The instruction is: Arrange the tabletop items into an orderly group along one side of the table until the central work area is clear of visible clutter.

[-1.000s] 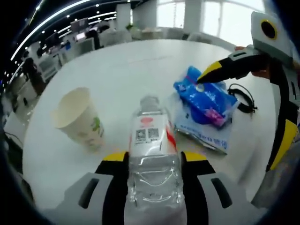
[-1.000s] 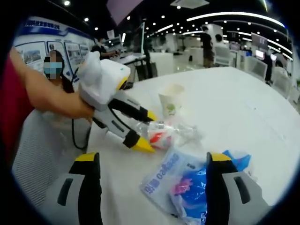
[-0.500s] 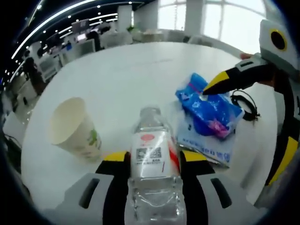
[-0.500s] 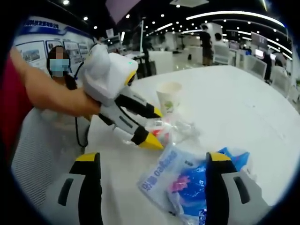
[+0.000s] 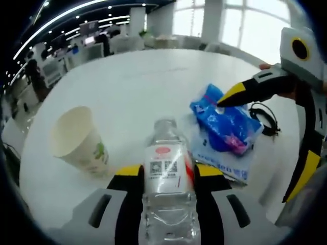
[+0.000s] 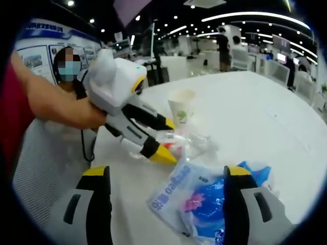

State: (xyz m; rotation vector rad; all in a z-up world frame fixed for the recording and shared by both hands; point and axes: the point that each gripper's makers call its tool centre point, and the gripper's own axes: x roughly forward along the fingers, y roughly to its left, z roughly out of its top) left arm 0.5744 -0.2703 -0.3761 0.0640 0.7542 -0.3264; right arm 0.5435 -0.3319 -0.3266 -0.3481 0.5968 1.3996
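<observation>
My left gripper [image 5: 166, 171] is shut on a clear water bottle [image 5: 164, 168] with a white and red label, lying along the jaws. A paper cup [image 5: 76, 140] stands to its left. On the right a blue packet [image 5: 225, 115] lies on a clear printed bag [image 5: 232, 161]. My right gripper [image 5: 255, 148] comes in from the right, open, one yellow tip touching the packet. In the right gripper view my right gripper [image 6: 167, 173] is open over the bag [image 6: 176, 191] and blue packet [image 6: 209, 204]. The left gripper [image 6: 166, 140] holds the bottle [image 6: 189, 143] beyond, in front of the cup [image 6: 182, 106].
The round white table [image 5: 138, 81] stretches far beyond the items. A black cable [image 5: 265, 115] lies right of the blue packet. A person's arm [image 6: 56, 104] holds the left gripper at the table's edge. Office desks and people stand in the background.
The left gripper with the bottle has shifted slightly, lifting a little off the table. The right gripper stays open at the packet and bag.
</observation>
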